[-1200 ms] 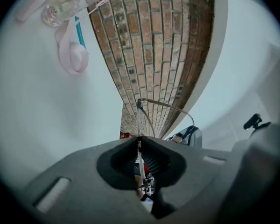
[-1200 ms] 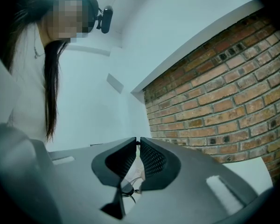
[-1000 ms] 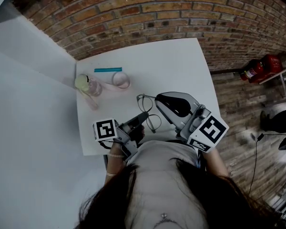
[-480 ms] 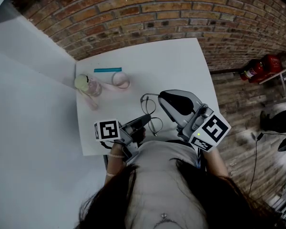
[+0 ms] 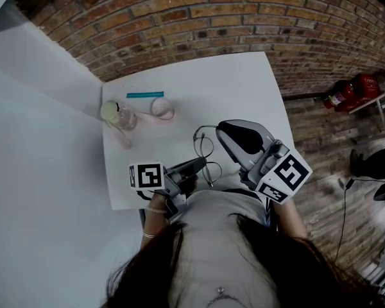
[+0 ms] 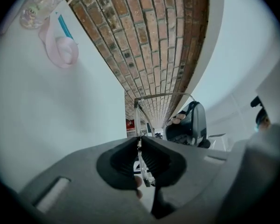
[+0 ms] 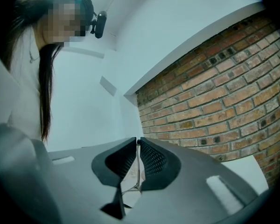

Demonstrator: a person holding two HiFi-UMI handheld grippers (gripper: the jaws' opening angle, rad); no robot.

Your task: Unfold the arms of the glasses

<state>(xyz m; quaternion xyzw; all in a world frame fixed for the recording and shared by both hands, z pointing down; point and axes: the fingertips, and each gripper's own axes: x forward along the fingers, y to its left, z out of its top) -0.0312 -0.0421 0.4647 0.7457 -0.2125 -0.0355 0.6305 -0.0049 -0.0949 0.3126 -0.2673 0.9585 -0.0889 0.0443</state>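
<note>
Glasses (image 5: 204,144) perhaps above table (image 5: 237,85), near edge

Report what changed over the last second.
The left tool and right tool drifted a little toward the right of the head view, carrying the glasses with them. Both stayed shut on the glasses and nothing was let go. The bottle, pink roll and teal stick on the white table did not move.
</note>
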